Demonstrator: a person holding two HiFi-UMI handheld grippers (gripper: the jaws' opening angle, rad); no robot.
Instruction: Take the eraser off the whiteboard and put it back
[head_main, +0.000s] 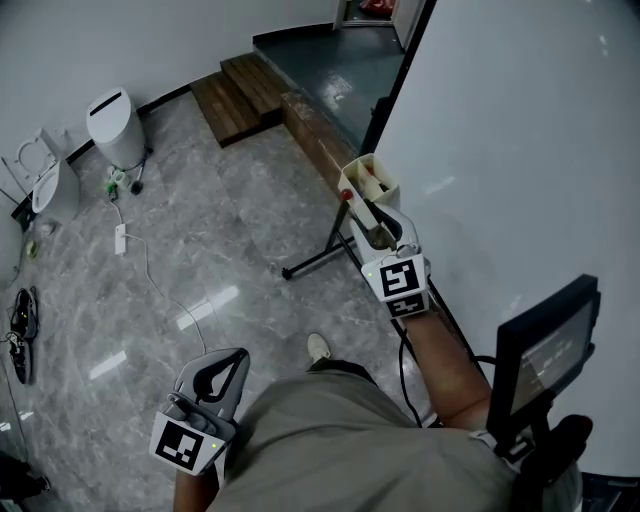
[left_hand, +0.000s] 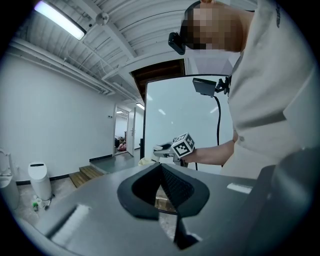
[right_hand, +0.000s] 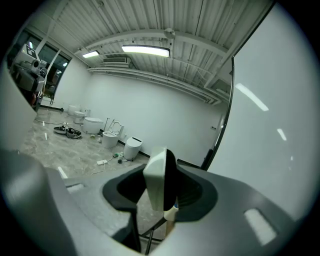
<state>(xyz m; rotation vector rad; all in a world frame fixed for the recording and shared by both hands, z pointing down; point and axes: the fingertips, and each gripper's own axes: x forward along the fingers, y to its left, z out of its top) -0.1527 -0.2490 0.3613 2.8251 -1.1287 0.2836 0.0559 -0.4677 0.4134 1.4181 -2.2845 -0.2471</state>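
my right gripper (head_main: 372, 212) is clenched on the eraser (head_main: 366, 186). in the right gripper view its pale body sits vs one pad & the dark felt side vs the other. i hold it up just beside the whiteboard (head_main: 520, 150), near the board's dark edge. can't tell if it touches. left gripper (head_main: 220, 372) hangs low by my hip over the grey floor (head_main: 200, 250), jaw tips together, nothing btwn them.
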